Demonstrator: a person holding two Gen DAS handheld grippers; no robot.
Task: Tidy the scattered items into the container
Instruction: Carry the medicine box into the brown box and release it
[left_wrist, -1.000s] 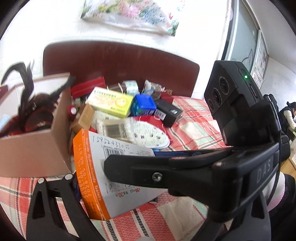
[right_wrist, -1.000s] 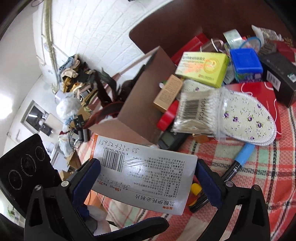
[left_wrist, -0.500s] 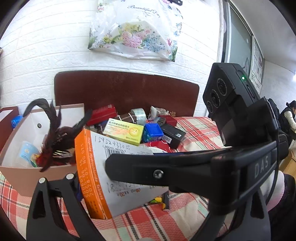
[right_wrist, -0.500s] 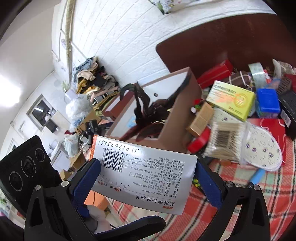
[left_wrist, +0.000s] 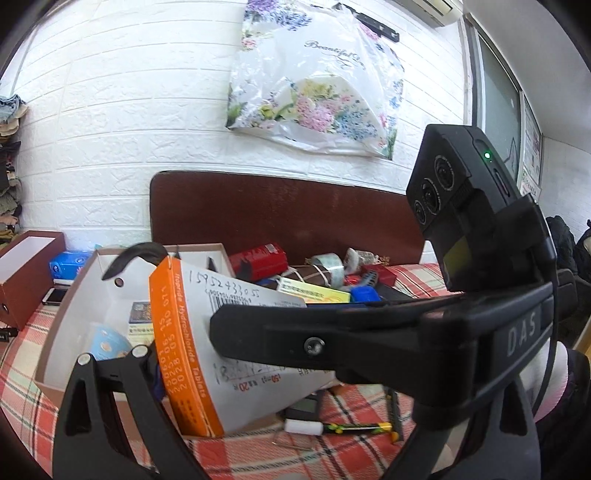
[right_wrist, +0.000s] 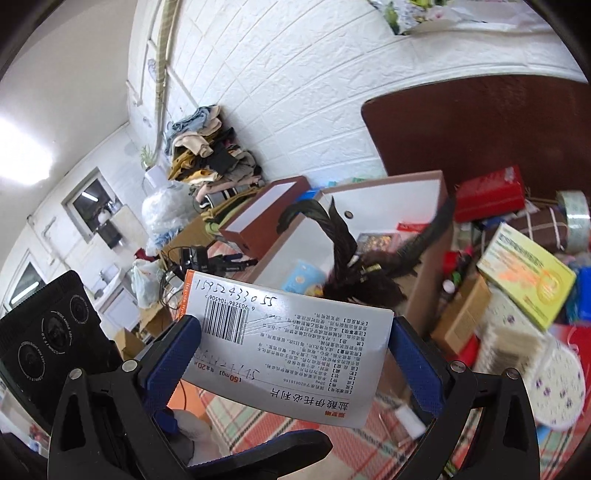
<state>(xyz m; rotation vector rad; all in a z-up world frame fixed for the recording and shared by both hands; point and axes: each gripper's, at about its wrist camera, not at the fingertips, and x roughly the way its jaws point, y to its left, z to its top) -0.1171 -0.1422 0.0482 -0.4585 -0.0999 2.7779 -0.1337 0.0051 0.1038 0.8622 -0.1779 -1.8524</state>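
Note:
My right gripper (right_wrist: 291, 354) is shut on a white and orange medicine box (right_wrist: 291, 354), its blue pads on the box's two short ends, held in the air in front of the open cardboard box (right_wrist: 391, 192). The same medicine box (left_wrist: 207, 332) fills the left wrist view, with the right gripper's black finger (left_wrist: 332, 343) across it. My left gripper (left_wrist: 229, 369) has one finger at the lower left, by the medicine box's orange side; whether it grips is unclear. The cardboard box (left_wrist: 85, 295) holds a black feather piece (right_wrist: 354, 273) and small packets.
Scattered items lie right of the cardboard box: a yellow-green box (right_wrist: 524, 280), a red box (right_wrist: 487, 192), a tape roll (right_wrist: 572, 218), cotton swabs (right_wrist: 509, 354), a flowered oval pack (right_wrist: 554, 391). A marker (left_wrist: 336, 428) lies on the checked cloth. A brown shoebox (left_wrist: 26, 266) stands left.
Both grippers rose and tilted up with the medicine box, moving left toward the cardboard box; its inside now shows below and behind the medicine box.

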